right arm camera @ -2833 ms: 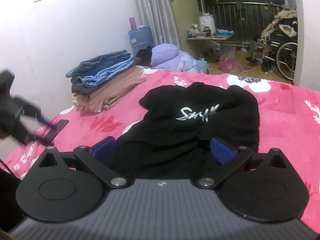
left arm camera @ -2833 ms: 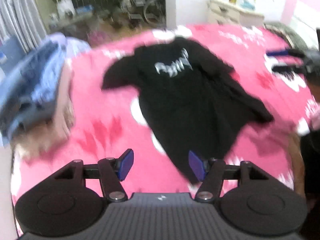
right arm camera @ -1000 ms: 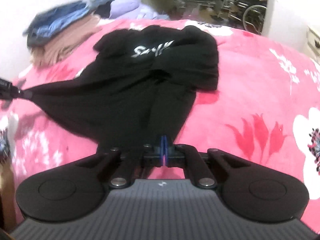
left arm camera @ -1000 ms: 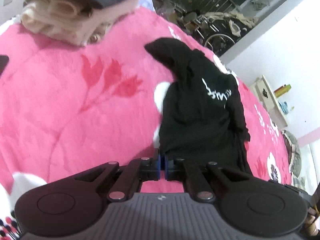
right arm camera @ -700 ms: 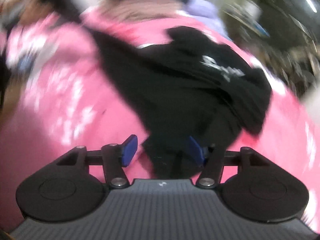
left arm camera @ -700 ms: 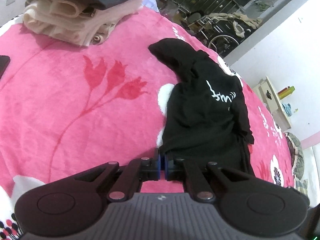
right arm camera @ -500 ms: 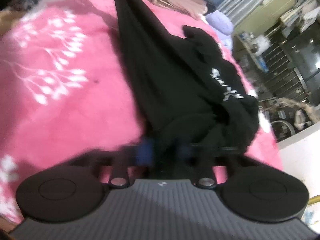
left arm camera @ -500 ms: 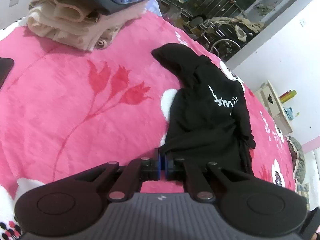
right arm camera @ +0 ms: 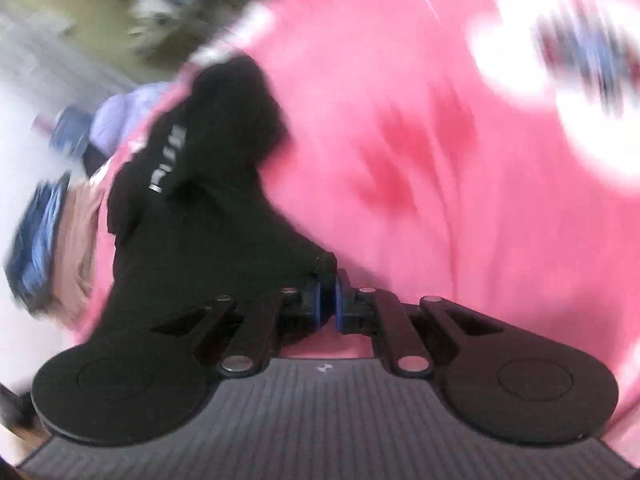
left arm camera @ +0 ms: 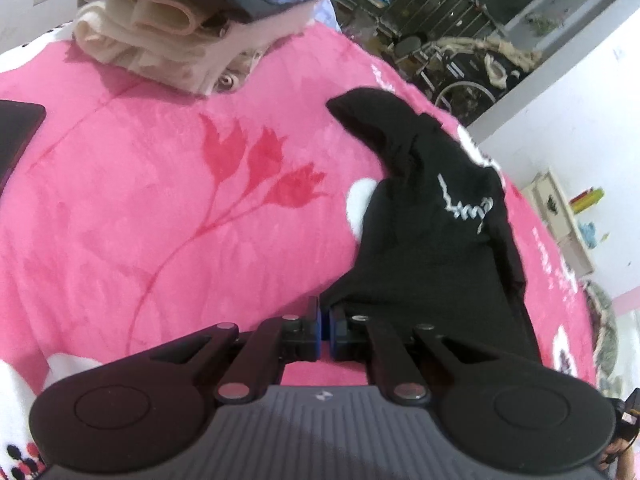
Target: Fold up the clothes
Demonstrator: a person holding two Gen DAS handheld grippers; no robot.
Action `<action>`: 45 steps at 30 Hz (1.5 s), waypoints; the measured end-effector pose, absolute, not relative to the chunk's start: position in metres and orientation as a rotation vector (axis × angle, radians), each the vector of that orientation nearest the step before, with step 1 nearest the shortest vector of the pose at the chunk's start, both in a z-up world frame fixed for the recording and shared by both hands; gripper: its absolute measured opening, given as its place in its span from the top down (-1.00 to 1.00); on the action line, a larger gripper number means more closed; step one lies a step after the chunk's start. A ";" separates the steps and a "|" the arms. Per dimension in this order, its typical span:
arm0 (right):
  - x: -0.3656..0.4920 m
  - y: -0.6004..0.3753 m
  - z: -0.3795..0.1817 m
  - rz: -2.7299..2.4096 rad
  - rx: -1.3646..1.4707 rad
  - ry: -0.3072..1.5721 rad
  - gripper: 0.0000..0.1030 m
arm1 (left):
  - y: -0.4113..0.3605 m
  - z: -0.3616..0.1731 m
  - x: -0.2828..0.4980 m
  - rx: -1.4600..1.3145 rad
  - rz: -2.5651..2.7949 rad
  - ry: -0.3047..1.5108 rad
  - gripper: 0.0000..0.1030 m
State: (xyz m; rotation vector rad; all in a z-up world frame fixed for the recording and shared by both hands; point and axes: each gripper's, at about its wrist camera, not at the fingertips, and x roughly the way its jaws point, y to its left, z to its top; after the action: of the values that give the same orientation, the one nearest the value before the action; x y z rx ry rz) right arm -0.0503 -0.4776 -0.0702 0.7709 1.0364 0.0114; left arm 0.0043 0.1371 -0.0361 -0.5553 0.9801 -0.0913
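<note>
- Black cloth is the thing to look at: a black shirt (left arm camera: pixel 432 236) with white writing (left arm camera: pixel 466 210) on it lies on a pink blanket (left arm camera: pixel 160 208) with red flowers.
- The left gripper (left arm camera: pixel 325 322) has its two blue pads pressed together on the near corner of the shirt, at the edge closest to the camera.
- From that corner the shirt runs away from the gripper, bunched and narrow, with one sleeve poking out at the far end.
- The right gripper (right arm camera: pixel 328 300) also has its pads squeezed together, and the black shirt (right arm camera: pixel 208 208) comes right up to them. This picture is blurry, so it looks like a pinch on the shirt's edge, but it is hard to be sure.
- In the right view the shirt sits to the left of the gripper, and pink blanket (right arm camera: pixel 440 180) fills the other side.
- A pile of folded clothes (left arm camera: pixel 192 28), tan at the bottom and blue and grey on top, sits on the blanket beyond the shirt, far off to its left.
- A dark flat thing (left arm camera: pixel 16 128) lies at the left edge of the blanket, well apart from the shirt.
- A wheelchair (left arm camera: pixel 464 80) stands on the floor past the far end of the shirt.
</note>
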 end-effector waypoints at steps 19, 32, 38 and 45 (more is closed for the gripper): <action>-0.063 -0.501 -0.097 -0.040 1.037 1.155 0.34 | 0.130 -0.066 0.003 -0.481 -0.098 1.079 0.92; -0.047 -0.484 -0.079 0.139 1.022 1.151 0.93 | 0.155 -0.034 0.022 -0.802 -0.107 0.982 0.93; 0.066 -0.478 0.019 0.292 0.947 0.965 0.94 | 0.162 0.081 0.125 -0.849 -0.119 0.681 0.93; 0.082 -0.475 0.189 0.533 0.818 0.406 0.94 | 0.157 0.167 0.082 -0.831 -0.316 0.329 0.93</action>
State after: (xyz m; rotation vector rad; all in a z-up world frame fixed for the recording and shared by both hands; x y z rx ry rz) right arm 0.0819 -0.4748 0.1891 0.8184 0.4064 0.5326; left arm 0.0815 0.1571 0.1675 -0.8311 0.3289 -0.3160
